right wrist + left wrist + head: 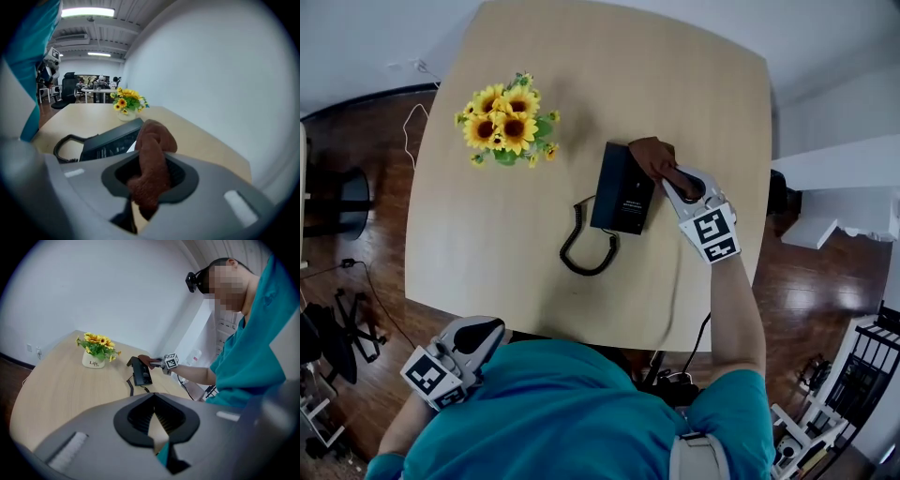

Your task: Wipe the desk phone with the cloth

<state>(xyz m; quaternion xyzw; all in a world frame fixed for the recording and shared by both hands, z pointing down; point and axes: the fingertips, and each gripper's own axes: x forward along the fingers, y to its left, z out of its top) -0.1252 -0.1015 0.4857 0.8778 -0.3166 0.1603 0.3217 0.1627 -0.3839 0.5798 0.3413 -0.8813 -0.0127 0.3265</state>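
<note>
Since the right tool (668,176) clamps the brown cloth (651,155) on the desk phone (622,192) at its 1 o'clock corner, with the left tool (478,335) closed and empty at 7 o'clock, sweep lightly toward 6 o'clock without shoving it.

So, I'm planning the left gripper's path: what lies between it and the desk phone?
In the head view, only bare table and the phone's coiled black cord lie between the left gripper and the desk phone.
</note>
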